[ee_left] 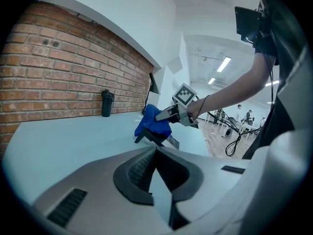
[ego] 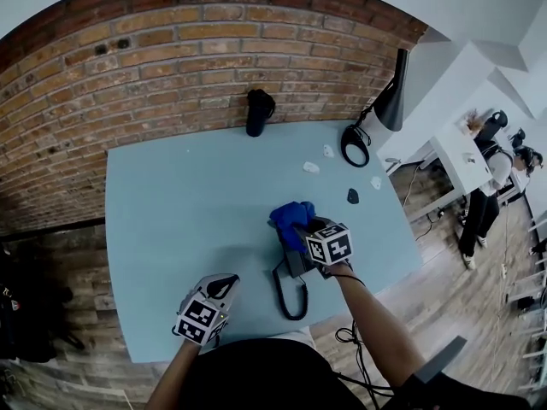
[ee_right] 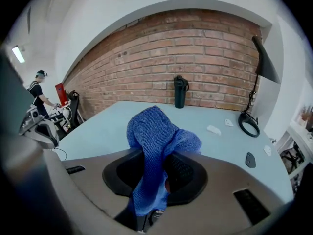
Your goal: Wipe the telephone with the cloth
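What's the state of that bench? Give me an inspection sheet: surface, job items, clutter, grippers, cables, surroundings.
Surface: pale blue table, no spills seen.
Job's things: dark telephone near the front edge; blue cloth on top of it.
Clutter: dark bottle and black lamp at the wall; small white scraps and a dark piece toward the right.
Grippers: right gripper shut on the cloth; left gripper shut, empty, near the front edge.
Cables: telephone cord looped on the table; loose cable on the floor.
Surroundings: brick wall; people standing off to the right.
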